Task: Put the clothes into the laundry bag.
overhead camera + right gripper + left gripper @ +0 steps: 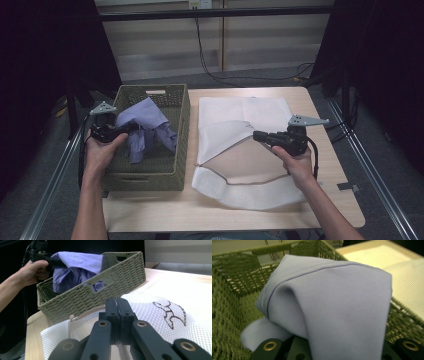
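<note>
From above we see our left gripper point(116, 131) clamped on a lilac cloth point(147, 127) over the green basket point(181, 145), our right gripper point(260, 136) pinching the white mesh bag point(250, 192) open. The left gripper view has the cloth point(332, 305) draped close over its jaws. In the right gripper view the jaws are closed on the bag's point(160, 312) edge.

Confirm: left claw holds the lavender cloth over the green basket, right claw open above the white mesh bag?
Not quite. The right claw is shut on the white mesh bag's edge, per the right gripper view. The left claw does hold the lavender cloth over the green basket.
</note>
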Motion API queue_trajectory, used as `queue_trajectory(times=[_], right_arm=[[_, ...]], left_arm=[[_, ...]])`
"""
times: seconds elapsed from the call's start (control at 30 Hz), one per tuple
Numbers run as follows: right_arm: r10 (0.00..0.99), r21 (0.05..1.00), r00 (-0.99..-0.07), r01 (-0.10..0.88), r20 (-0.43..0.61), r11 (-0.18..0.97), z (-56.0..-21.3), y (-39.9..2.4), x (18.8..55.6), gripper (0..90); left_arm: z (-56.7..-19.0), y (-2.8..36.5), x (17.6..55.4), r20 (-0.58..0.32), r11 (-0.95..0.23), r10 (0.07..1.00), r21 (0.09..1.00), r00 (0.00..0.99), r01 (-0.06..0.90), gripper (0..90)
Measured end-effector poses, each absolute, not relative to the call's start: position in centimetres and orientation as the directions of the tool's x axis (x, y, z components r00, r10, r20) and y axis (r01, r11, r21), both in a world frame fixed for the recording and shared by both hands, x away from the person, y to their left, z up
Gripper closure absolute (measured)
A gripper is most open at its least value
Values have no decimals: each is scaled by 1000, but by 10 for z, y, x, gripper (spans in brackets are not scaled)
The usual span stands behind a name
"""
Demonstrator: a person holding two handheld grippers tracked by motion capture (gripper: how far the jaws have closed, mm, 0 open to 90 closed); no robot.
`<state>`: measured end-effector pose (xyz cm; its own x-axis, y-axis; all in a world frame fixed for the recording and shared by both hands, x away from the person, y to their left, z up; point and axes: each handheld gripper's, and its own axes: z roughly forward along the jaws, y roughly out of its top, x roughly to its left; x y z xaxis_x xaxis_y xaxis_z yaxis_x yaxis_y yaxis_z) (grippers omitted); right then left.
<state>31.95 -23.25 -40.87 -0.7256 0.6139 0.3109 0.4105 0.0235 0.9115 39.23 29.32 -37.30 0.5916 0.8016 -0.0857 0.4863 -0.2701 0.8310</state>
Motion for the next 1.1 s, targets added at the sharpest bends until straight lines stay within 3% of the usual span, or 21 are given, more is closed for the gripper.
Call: queue_trajectory(times=[1.1], right_arm=[[599, 916, -739, 401, 308, 25, -409, -231, 320, 888]], left_arm=[[-323, 316, 364, -127, -83, 794, 946, 594, 314, 800]])
